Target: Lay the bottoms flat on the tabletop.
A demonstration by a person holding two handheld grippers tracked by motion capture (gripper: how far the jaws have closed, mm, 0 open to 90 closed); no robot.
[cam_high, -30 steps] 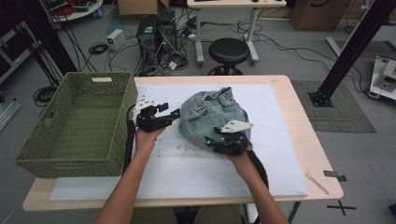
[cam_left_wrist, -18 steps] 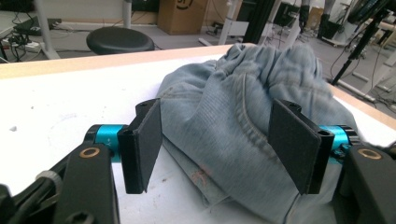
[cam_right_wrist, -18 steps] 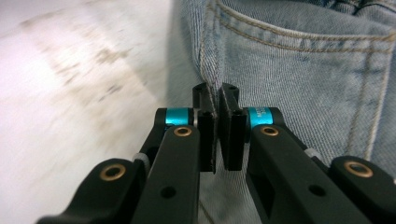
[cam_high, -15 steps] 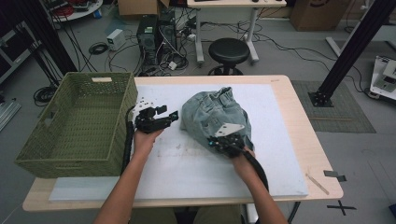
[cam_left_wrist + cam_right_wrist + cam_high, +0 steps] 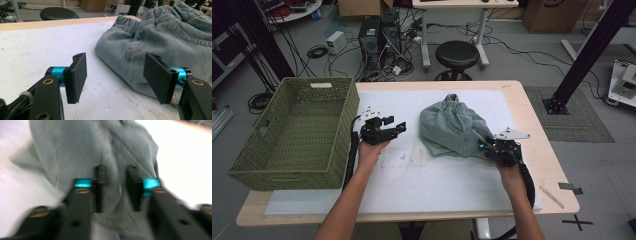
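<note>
A bundle of light blue jeans (image 5: pixel 452 129) lies crumpled on the white mat (image 5: pixel 412 175), right of the middle. My right gripper (image 5: pixel 490 148) is shut on a fold of the jeans (image 5: pixel 113 192) at their near right edge; that view is blurred by motion. My left gripper (image 5: pixel 398 129) hovers to the left of the jeans with its jaws wide open and nothing between them. In the left gripper view the jeans (image 5: pixel 160 37) lie just past and to the right of the open gripper (image 5: pixel 115 75).
A green woven basket (image 5: pixel 294 130) stands on the left end of the table. A wooden stick (image 5: pixel 552 196) lies near the table's right front corner. A black stool (image 5: pixel 457 54) and computer gear stand on the floor beyond the far edge.
My right gripper has pulled the jeans' near edge to the right, dragging the bundle that way. The left gripper has stayed open at about the same spot.
</note>
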